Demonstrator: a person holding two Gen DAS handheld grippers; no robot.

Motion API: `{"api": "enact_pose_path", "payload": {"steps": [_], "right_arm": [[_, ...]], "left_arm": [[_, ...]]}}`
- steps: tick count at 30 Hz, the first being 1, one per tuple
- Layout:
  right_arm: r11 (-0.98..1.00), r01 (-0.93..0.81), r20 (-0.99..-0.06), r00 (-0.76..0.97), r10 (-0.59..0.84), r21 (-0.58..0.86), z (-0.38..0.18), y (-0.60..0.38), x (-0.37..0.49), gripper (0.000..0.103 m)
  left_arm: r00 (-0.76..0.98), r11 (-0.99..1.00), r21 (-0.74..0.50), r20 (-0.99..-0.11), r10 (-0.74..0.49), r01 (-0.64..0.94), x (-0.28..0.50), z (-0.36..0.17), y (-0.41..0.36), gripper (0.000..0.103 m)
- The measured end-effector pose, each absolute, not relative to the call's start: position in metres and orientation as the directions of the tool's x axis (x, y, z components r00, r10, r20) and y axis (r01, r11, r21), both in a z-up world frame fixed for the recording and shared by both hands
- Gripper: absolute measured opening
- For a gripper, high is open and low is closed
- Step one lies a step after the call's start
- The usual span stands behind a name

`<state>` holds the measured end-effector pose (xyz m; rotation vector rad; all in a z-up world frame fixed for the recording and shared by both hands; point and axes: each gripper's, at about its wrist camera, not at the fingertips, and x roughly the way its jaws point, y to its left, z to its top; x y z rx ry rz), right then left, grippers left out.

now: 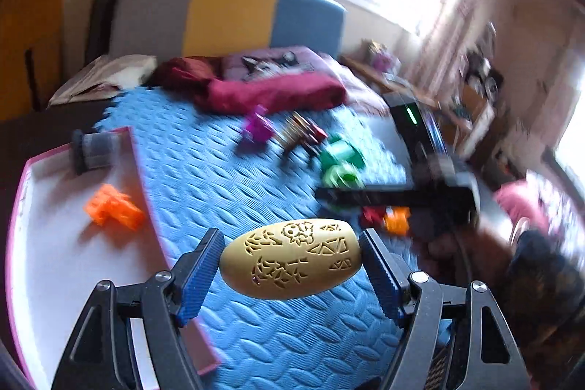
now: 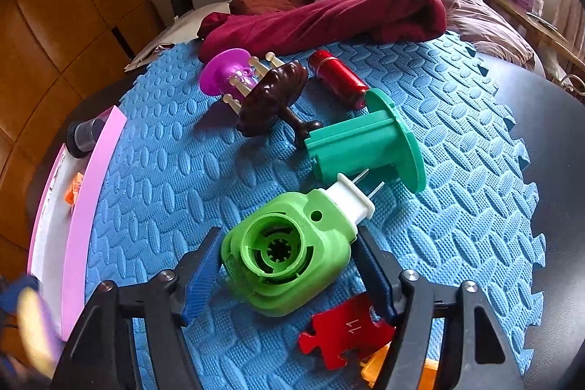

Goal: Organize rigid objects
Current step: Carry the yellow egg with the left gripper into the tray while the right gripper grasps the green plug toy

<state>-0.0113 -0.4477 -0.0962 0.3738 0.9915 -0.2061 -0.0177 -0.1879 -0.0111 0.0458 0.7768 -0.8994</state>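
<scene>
Gripping a yellow carved egg (image 1: 290, 258) by its two ends, the left gripper (image 1: 290, 275) holds it in the air above the blue foam mat (image 1: 204, 178), just right of the pink-rimmed tray (image 1: 55, 243) where an orange block (image 1: 113, 207) and a small dark-capped jar (image 1: 91, 152) lie. Farther off on the mat, blurred, sit a purple piece (image 1: 256, 128) and green pieces (image 1: 342, 163), with the other gripper's black body beside them. Turning to the right wrist view, the right gripper (image 2: 289, 275) has its pads against both sides of a light green plug-in device (image 2: 289, 251) that rests on the mat, the jaws fairly wide around it. Behind it lie a teal spool (image 2: 365, 141), a brown mushroom-shaped piece (image 2: 274, 97), a red cylinder (image 2: 336, 79) and a purple spool (image 2: 226, 72); a red puzzle piece (image 2: 343, 335) lies just below the fingers.
</scene>
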Motion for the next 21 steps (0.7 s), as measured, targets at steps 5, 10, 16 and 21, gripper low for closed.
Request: {"api": "enact_pose_path", "payload": {"steps": [5,10,16,21], "right_arm": [[0.927,0.328,-0.847,0.53,-0.022,0.181,-0.096,-0.444,-0.011,0.072],[0.932,0.324,-0.848,0.529,-0.037,0.161,-0.096,-0.441,-0.01,0.072],[0.939,0.317,-0.849,0.525,-0.055,0.136,-0.096,-0.438,-0.01,0.072],[0.944,0.309,-0.852,0.519,-0.064,0.117,-0.097,-0.436,-0.008,0.072]], "left_arm": [[0.474,0.762,-0.328,-0.627,-0.618,0.559,0.038,0.0,-0.137,0.076],[0.552,0.866,-0.277,-0.68,-0.483,0.417,0.096,-0.018,-0.1,0.076],[0.554,0.929,-0.198,-0.757,-0.347,0.312,0.153,-0.051,-0.09,0.076],[0.563,0.954,-0.127,-0.784,-0.263,0.27,0.185,-0.067,-0.094,0.076]]}}
